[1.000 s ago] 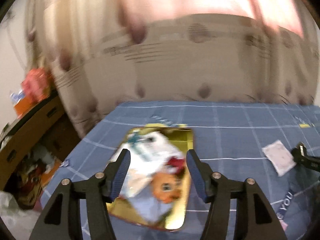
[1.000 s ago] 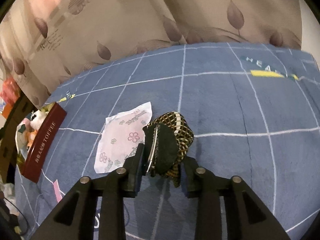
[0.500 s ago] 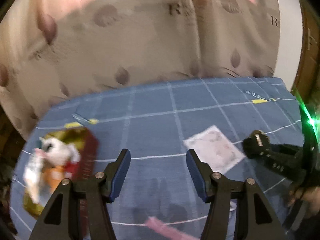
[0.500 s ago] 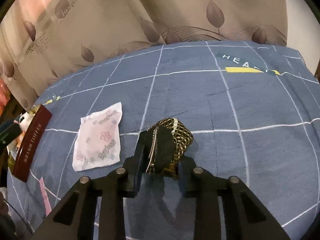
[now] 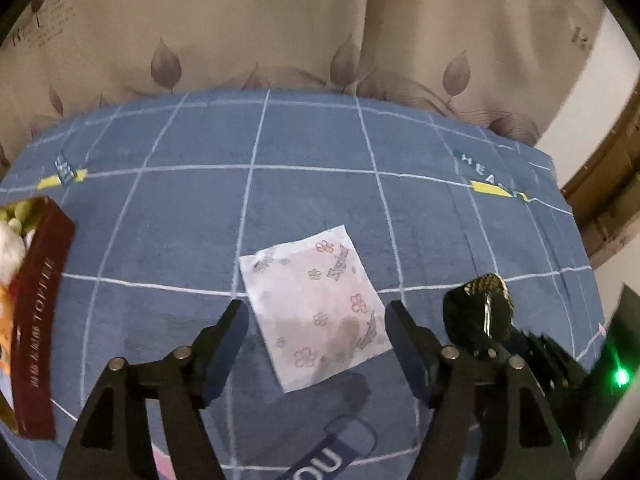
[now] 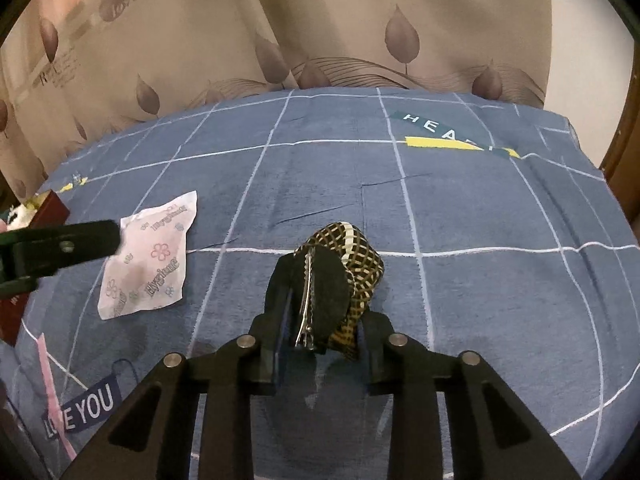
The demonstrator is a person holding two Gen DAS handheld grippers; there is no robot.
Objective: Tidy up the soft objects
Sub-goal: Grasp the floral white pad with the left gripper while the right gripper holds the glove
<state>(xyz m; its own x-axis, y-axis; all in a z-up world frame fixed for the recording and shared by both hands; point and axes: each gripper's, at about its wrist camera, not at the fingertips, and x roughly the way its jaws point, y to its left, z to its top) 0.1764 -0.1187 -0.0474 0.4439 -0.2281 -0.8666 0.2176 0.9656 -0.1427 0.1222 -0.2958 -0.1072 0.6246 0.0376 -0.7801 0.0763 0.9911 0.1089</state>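
The left hand-held gripper (image 5: 314, 320), its jaws opening wide and empty, should descend straight onto the flowered packet (image 5: 316, 304) at frame centre, while the right hand-held gripper (image 6: 320, 344), its jaws opening slightly, still clamps the checked hair clip (image 6: 340, 276).

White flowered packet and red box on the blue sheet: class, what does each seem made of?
White flowered packet: likely thin plastic wrapper, slightly glossy, crinkled, with printed flowers and lettering. Dark red rectangular box: probably tin or card, smooth, with gold inside and printed lettering; unclear which.

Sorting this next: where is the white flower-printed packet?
The white flower-printed packet lies flat on the blue checked bedcover, centre of the left wrist view, beyond the left tool.
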